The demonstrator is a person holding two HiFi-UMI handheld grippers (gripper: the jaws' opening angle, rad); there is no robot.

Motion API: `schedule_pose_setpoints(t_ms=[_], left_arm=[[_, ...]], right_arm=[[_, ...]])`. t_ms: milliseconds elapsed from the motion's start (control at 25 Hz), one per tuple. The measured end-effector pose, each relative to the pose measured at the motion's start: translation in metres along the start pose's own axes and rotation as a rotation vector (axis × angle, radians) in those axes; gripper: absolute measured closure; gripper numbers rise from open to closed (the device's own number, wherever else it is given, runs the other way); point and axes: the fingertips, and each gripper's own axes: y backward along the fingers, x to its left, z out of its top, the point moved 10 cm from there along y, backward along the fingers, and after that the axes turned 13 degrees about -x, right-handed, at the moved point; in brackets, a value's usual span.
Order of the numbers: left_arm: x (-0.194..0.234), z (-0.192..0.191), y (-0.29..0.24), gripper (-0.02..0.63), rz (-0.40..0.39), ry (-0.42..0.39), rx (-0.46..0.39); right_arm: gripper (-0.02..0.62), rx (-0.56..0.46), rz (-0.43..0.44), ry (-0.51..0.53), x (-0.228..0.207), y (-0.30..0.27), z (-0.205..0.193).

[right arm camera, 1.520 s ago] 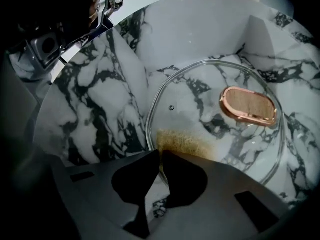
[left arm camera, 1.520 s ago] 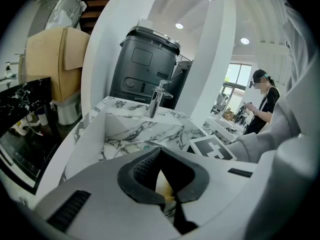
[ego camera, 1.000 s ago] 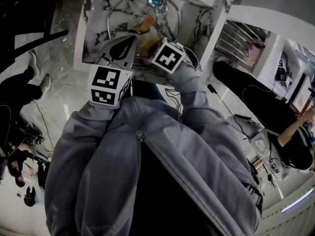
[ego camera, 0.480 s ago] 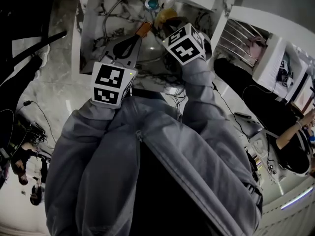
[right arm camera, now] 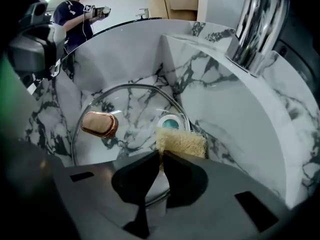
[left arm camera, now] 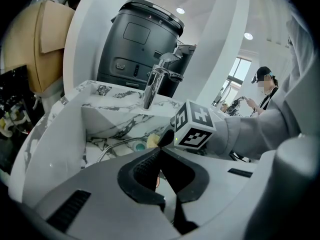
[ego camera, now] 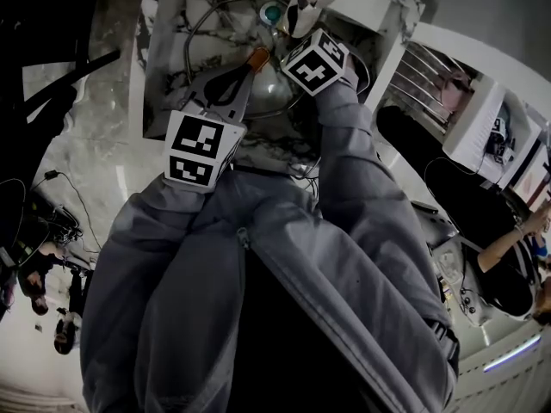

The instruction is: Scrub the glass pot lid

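The glass pot lid lies in the marble sink with its copper knob up and nothing gripping it. My right gripper is shut on a yellow sponge, which hangs over the lid's edge beside the teal drain plug. In the head view the knob sits just past the tip of my left gripper. The left gripper is shut with nothing between its pads, just above the lid. The right gripper's marker cube fills the space ahead of it.
A chrome faucet overhangs the sink's back wall, close above the right gripper. A black appliance stands behind the sink. A wire rack is to the right of the sink. People stand further off in the room.
My right gripper has swung with the sponge from the lid's near side to the far side by the drain and faucet, tipping downward. The left gripper has edged forward toward the knob.
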Motion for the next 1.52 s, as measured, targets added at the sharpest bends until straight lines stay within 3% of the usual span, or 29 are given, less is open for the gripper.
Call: schedule_pose_setpoints(t_ms=[400, 920, 1520], left_arm=[[-0.004, 0.002, 0.0, 0.597, -0.009, 0.004, -0.003], [-0.035, -0.007, 0.024, 0.597, -0.06, -0.043, -0.027], [-0.055, -0.011, 0.064, 0.597, -0.058, -0.088, -0.066]], right_arm=[[0.551, 0.037, 0.024, -0.078, 0.017, 0.011, -0.012], [0.551, 0.177, 0.173, -0.054, 0.091, 0.027, -0.039], [0.551, 0.25, 0.334, -0.061, 0.15, 0.033, -0.057]])
